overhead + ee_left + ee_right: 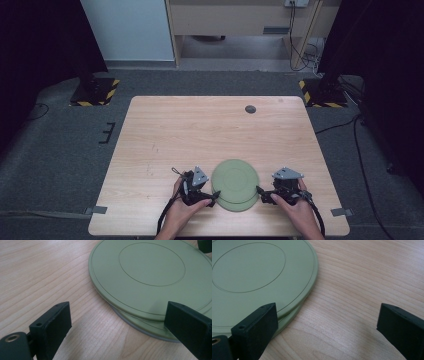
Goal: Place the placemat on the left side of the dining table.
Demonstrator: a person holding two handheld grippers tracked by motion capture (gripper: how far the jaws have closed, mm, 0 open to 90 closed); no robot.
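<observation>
Right now two green plates [235,183] lie stacked, the upper one shifted a little toward the top of the frame, at the lower middle of the worktop [165,135] in the high view — flanked by both hands. The left gripper [214,196] sits just beside the stack's lower-left rim, the right gripper [261,192] at its right rim. Both stand released, jaws spread wide and nothing between the pads. In the left gripper view the plates' edge lies ahead toward the right jaw — either hand looks equally near.
</observation>
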